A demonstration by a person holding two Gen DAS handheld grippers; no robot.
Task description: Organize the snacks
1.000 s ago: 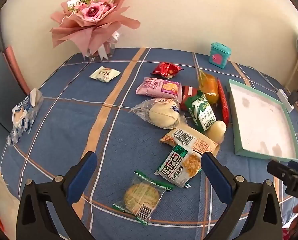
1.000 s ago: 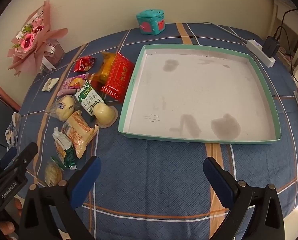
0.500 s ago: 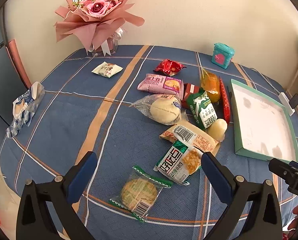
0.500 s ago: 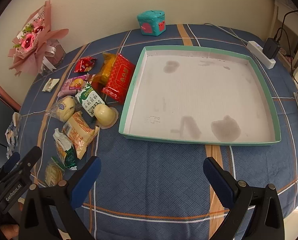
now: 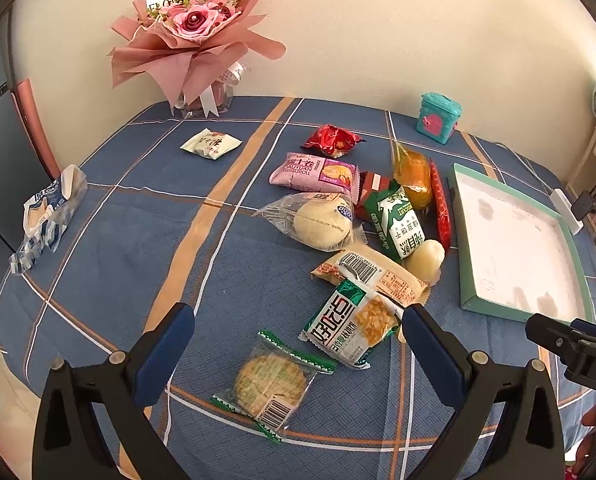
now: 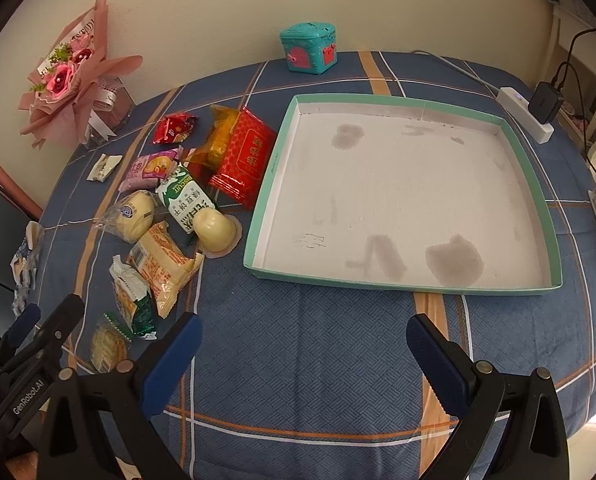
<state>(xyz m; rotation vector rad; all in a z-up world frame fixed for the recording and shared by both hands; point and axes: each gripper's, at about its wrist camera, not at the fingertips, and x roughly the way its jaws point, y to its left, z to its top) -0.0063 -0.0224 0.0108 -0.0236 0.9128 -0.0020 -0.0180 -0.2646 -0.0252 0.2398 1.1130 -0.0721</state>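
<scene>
Both pairs of jaws are gaping wide, holding nothing: the left gripper [image 5: 298,344] is hovering over the round biscuit packet [image 5: 271,386], the right gripper [image 6: 304,346] over bare cloth. The teal tray [image 6: 410,287] is lying snackless; eleven snacks are clustering beside it on the surface [image 6: 298,360].

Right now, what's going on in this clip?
A person holds two handheld tongs over a table covered in a blue plaid cloth. Both the left tongs and the right tongs are open and hold nothing. A loose pile of wrapped snacks lies on the cloth beside a teal-rimmed tray, which has no snacks in it. The left tongs hover nearest a round cookie packet. Sorting hasn't visibly started.
</scene>
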